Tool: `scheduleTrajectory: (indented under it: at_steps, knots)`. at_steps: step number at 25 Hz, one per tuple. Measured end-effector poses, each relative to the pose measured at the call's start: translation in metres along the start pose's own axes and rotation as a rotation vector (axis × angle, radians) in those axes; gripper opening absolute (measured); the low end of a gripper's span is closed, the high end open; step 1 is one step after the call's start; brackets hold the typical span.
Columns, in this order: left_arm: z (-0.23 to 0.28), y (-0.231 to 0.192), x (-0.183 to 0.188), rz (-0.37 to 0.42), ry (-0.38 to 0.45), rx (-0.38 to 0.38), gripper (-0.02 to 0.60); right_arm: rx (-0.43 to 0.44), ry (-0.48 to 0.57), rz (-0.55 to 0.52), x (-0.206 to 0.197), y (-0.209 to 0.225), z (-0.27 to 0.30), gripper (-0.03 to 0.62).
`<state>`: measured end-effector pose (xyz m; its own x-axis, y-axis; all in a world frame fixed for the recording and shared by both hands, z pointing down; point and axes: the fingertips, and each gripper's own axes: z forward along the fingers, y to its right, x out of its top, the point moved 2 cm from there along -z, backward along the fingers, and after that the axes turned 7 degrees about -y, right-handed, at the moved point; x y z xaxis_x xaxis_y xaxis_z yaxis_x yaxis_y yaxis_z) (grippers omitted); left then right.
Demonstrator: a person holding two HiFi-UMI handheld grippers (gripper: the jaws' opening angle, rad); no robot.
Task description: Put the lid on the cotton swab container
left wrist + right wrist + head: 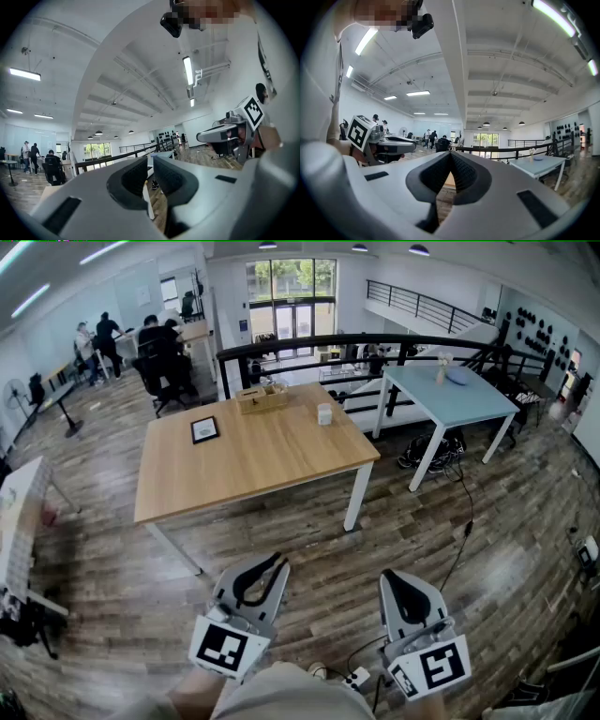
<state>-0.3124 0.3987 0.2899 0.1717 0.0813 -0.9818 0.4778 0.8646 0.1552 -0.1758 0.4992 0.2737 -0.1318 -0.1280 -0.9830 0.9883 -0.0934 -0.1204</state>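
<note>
Small white container (324, 413) stands near the far right edge of the wooden table (253, 460), well apart from both claws and ahead of them; too small to tell lid from body. Left gripper (281, 563) is held low by the person's body over the plank floor (309, 549), jaws barely parted, a thin slit, nothing in it. Right gripper (392, 577) sits beside it, jaw tips pressed together, holding nothing. Also on the table: a wooden box (261, 397) at the far edge and a black-framed tablet (204, 429) toward the left. Open floor lies between the grippers and the table's near edge. A pale blue table (450, 399) stands to the right, with a black railing (375, 341) behind and a cable (466, 521) on the floor. The only print legible is the square markers on the gripper cubes.
</note>
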Motion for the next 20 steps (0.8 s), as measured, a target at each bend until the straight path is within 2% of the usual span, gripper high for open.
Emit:
scheduleTrajectory:
  at_steps: [20]
  knots:
    - [0.031, 0.033, -0.004, -0.009, -0.038, 0.019, 0.055, 0.023, -0.039, 0.021, -0.025, 0.04, -0.008, 0.026]
